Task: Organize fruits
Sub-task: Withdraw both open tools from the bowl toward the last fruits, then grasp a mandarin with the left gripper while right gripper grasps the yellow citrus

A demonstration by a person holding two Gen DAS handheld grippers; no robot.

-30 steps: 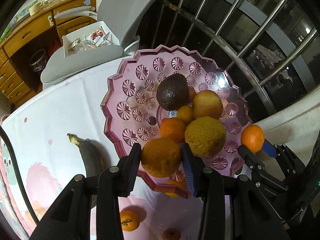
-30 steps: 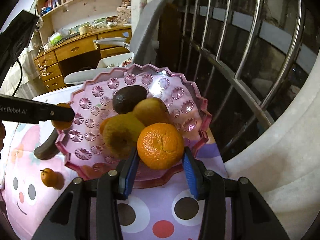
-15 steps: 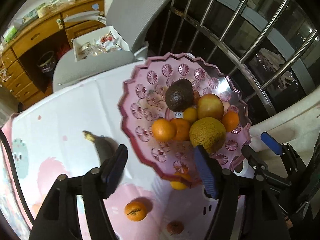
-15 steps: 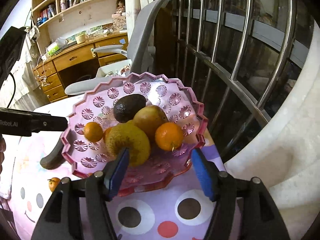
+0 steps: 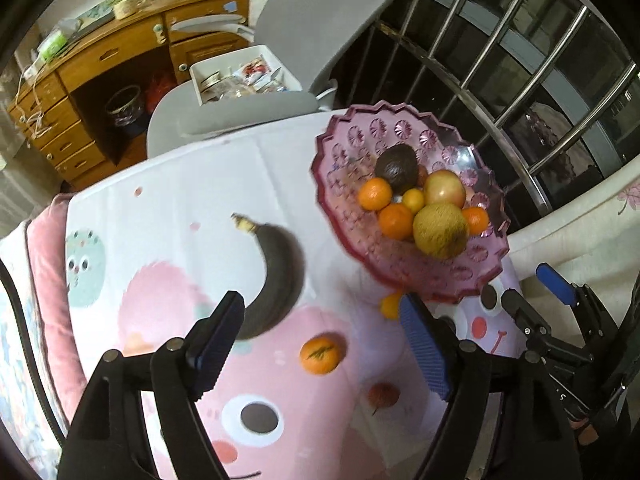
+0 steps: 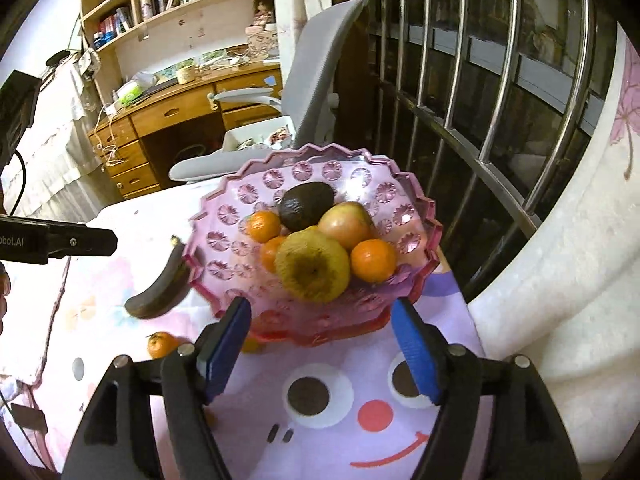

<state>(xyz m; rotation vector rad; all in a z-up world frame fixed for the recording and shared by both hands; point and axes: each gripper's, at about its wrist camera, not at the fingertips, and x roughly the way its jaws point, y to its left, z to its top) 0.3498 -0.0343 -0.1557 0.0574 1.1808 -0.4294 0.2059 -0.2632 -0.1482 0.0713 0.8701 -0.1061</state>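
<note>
Most of the fruit is judged to be gathered already: a dark avocado [image 6: 306, 205], a pale apple [image 6: 346, 224], a large rough yellow-green citrus [image 6: 312, 268] and several small oranges are piled in the scalloped pink glass bowl [image 5: 404, 128]. Left outside on the cartoon-printed cloth surface [image 5: 192, 184] are a blackened banana [image 5: 274, 276] just beside the bowl's rim, a small mandarin [image 5: 320, 353] nearer the left gripper [image 5: 320, 344], a small reddish fruit [image 5: 383, 395], and a yellow-orange fruit [image 5: 390, 305] half hidden under the bowl's edge. So four pieces, as far as can be seen, remain to be placed.

Both the left gripper and the right gripper [image 6: 322, 350] are seen with jaws spread wide and nothing between them.

Open cloth lies around the mandarin and banana, so approaches there are unobstructed. Room is tighter behind the bowl, where metal window bars [image 6: 460, 92] stand close, and at its overhanging rim above the hidden fruit.
</note>
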